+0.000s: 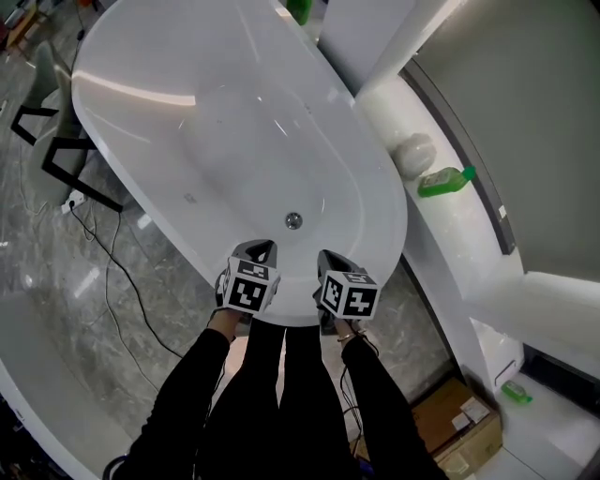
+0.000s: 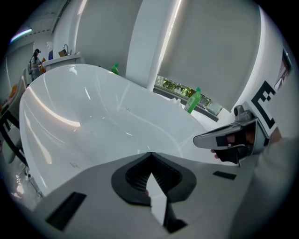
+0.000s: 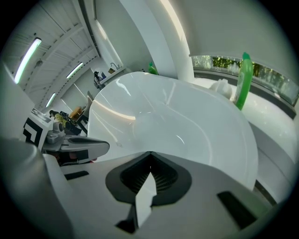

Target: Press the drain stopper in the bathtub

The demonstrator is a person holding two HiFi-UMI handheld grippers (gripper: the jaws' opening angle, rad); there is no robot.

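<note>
The white bathtub [image 1: 216,141] fills the middle of the head view. Its round metal drain stopper [image 1: 293,221] sits on the tub floor near the close end. My left gripper [image 1: 260,251] hovers over the near rim, just short of and left of the stopper, shut with nothing in it. Beside it, my right gripper [image 1: 330,261] is also shut and empty, a little right of the stopper. In the left gripper view the left gripper [image 2: 150,156] points into the tub [image 2: 93,116]. The right gripper [image 3: 150,155] faces the tub [image 3: 187,121] too. The stopper is hidden in both gripper views.
A green bottle [image 1: 445,181] lies on the white ledge right of the tub, next to a round white object [image 1: 414,150]. Another green bottle [image 1: 298,9] stands past the far end. A black stand [image 1: 56,155] and cable are on the left floor; a cardboard box [image 1: 459,427] sits lower right.
</note>
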